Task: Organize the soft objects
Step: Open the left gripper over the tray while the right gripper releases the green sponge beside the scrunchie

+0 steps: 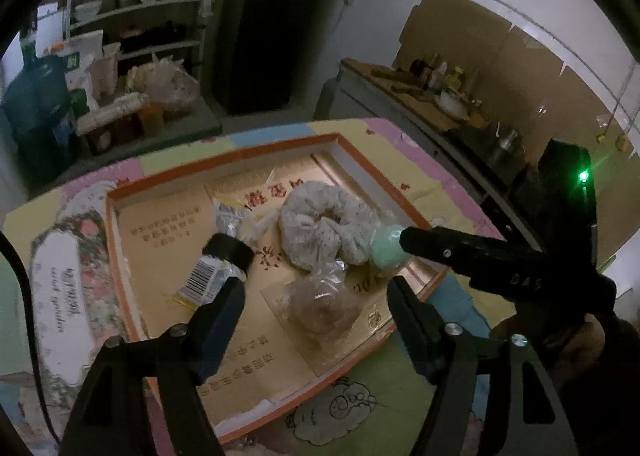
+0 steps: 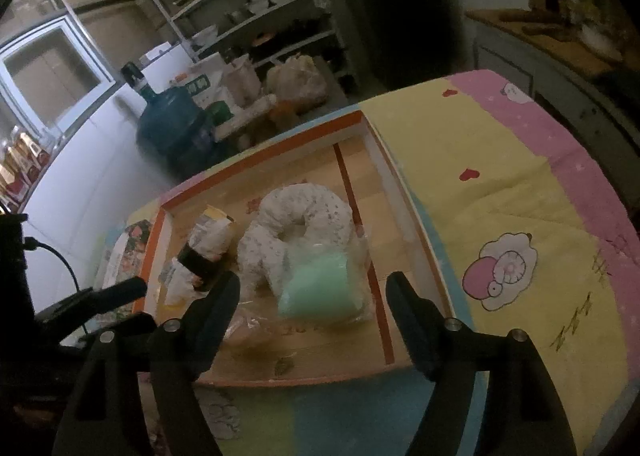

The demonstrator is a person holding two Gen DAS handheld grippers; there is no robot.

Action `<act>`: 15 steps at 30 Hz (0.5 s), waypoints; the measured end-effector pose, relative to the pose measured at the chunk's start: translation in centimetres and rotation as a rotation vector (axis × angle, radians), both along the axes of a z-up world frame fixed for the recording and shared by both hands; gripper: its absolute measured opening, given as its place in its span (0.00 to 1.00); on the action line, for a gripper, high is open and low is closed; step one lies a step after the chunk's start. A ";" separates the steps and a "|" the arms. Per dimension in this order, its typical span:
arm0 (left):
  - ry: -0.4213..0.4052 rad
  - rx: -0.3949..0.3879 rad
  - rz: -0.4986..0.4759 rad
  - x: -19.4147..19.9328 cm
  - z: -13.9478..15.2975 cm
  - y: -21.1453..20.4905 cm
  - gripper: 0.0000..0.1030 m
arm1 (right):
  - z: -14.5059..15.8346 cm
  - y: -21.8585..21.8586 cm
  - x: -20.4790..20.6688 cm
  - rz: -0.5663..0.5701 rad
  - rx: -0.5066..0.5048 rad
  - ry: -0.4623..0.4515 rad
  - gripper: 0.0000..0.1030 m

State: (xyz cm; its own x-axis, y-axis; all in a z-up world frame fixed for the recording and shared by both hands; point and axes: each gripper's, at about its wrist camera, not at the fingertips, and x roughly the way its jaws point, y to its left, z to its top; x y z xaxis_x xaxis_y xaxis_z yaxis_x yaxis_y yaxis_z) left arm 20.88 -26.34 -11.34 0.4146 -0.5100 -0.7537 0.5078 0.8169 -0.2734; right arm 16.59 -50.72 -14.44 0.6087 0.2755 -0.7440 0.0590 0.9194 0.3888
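Both grippers hang over the near edge of an orange-rimmed box tray (image 2: 260, 171) that lies on a table covered with a pastel cartoon cloth (image 2: 500, 191). The right gripper (image 2: 312, 288) has its jaws spread wide with nothing between them; just ahead of its tips sits a mint-green soft block (image 2: 316, 288) in a clear plastic wrap, close to the tray's near right corner. The left gripper (image 1: 316, 292) is equally wide open and empty, and between its fingers lies a brownish lump in a crinkled clear bag (image 1: 320, 304), near the tray's near edge.

Behind both, toward the tray's middle, a white speckled fabric ring (image 2: 296, 223), curled like a doughnut, touches the green block. At the tray's left side a paper packet (image 2: 200, 256) banded with black lies beside the ring.

By the look of them all four are light. The green block appears spongy and should squash under the jaws, so a grasp across its middle, deep enough to catch the block itself and not only the wrap, seems safest; the film looks slippery and could slide out alone. The bagged lump calls for the same care. The fabric ring is limp and will droop, so pinching one thick side of the loop should hold best. Nothing here looks fragile.
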 end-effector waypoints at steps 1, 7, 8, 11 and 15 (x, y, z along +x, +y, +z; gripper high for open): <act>-0.008 -0.001 0.001 -0.1 0.2 0.1 0.80 | 0.1 0.1 -0.1 0.000 -0.001 -0.002 0.75; -0.056 -0.014 0.016 -1.2 1.9 1.6 0.84 | 1.4 1.4 -1.1 -0.004 -0.016 -0.032 0.75; -0.059 -0.016 0.015 -1.3 2.1 1.9 0.84 | 1.5 1.5 -1.2 -0.006 -0.017 -0.036 0.75; -0.072 -0.022 0.006 -1.8 2.6 2.5 0.84 | 2.0 2.1 -1.7 -0.014 -0.021 -0.048 0.75; -0.102 -0.024 -0.001 -2.8 3.4 3.2 0.84 | 2.7 3.0 -2.5 -0.019 -0.024 -0.063 0.75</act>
